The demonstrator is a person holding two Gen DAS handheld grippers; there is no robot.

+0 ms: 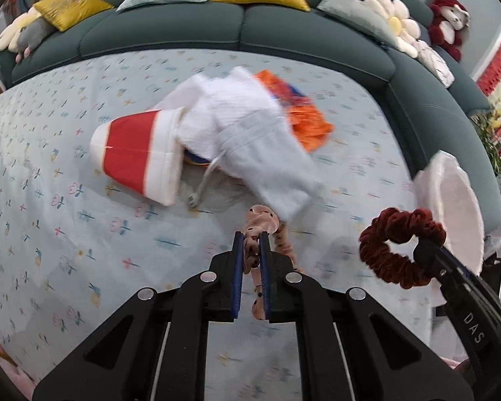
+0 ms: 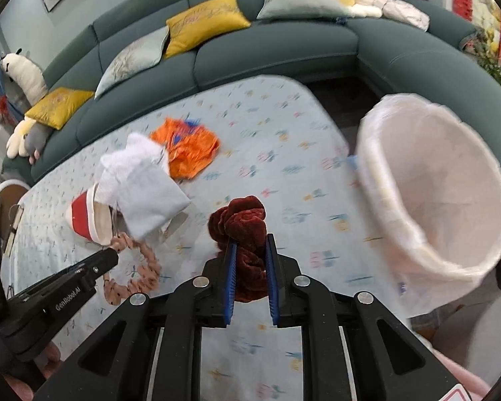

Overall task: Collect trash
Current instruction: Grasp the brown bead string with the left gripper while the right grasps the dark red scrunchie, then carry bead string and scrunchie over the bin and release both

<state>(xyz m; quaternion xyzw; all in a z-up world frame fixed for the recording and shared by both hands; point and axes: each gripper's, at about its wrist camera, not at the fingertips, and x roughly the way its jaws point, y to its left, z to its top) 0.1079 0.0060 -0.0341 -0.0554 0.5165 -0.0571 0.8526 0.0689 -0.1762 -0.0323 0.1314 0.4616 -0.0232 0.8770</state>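
Note:
My left gripper point(image 1: 251, 235) is shut on a pink dotted scrunchie point(image 1: 262, 220), held above the table; it also shows in the right wrist view point(image 2: 143, 260). My right gripper point(image 2: 249, 240) is shut on a dark red velvet scrunchie point(image 2: 242, 220), seen too in the left wrist view point(image 1: 397, 250). A white lined bin point(image 2: 434, 200) stands at the table's right edge, close to the right gripper. On the table lie a red and white paper cup point(image 1: 137, 150) on its side, a white cloth pouch point(image 1: 247, 130) and an orange wrapper point(image 1: 304, 117).
The table has a pale blue flowered cloth point(image 1: 66, 200). A dark teal sofa point(image 1: 237, 30) with yellow and grey cushions curves round behind it. A red plush bear point(image 1: 449, 20) sits at the sofa's right end.

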